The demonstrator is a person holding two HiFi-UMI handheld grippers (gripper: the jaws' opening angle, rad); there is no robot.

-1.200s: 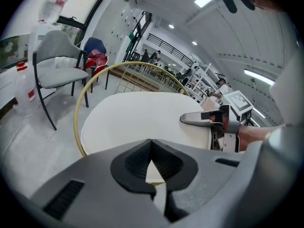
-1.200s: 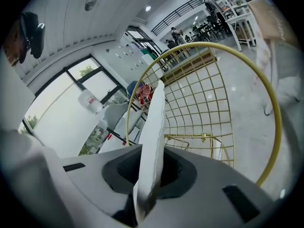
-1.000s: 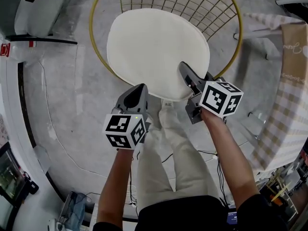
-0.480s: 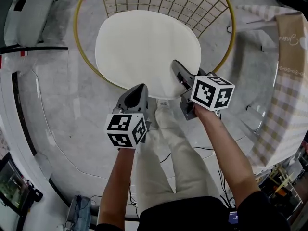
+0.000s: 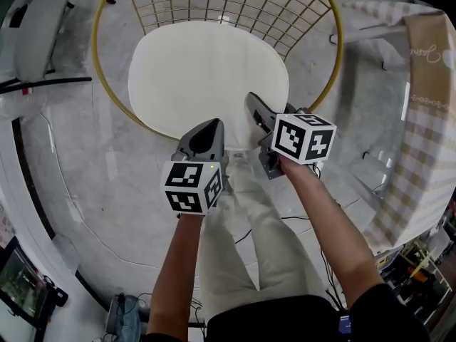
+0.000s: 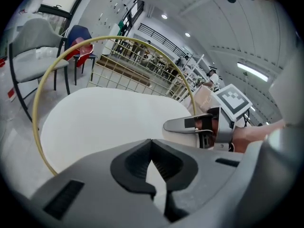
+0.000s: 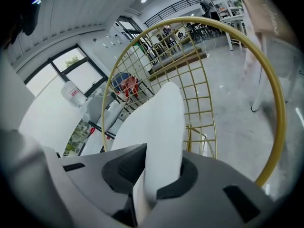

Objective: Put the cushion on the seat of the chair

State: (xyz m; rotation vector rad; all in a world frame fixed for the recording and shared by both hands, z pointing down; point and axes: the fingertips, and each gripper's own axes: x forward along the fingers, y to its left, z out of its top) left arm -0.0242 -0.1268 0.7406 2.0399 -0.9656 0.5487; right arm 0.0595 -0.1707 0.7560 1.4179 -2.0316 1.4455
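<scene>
The white round cushion (image 5: 206,73) lies over the gold wire chair (image 5: 100,77), inside its round rim, and its near edge covers the rim's front. My right gripper (image 5: 254,105) is shut on the cushion's near right edge; in the right gripper view the cushion (image 7: 161,122) stands edge-on between the jaws of that gripper (image 7: 156,175). My left gripper (image 5: 212,125) hovers at the cushion's near edge with its tips together. In the left gripper view the cushion (image 6: 109,118) spreads ahead of this gripper (image 6: 152,141), and only a white sliver shows behind the tips.
A table with a checked cloth (image 5: 427,141) stands at the right. At the upper left is a grey chair (image 5: 35,27). The person's legs (image 5: 242,219) stand just before the gold chair, with cables on the floor behind them.
The cushion and my right gripper have sunk toward the chair and shifted left in the picture. My left gripper's tip now reaches farther over the cushion's near edge.
</scene>
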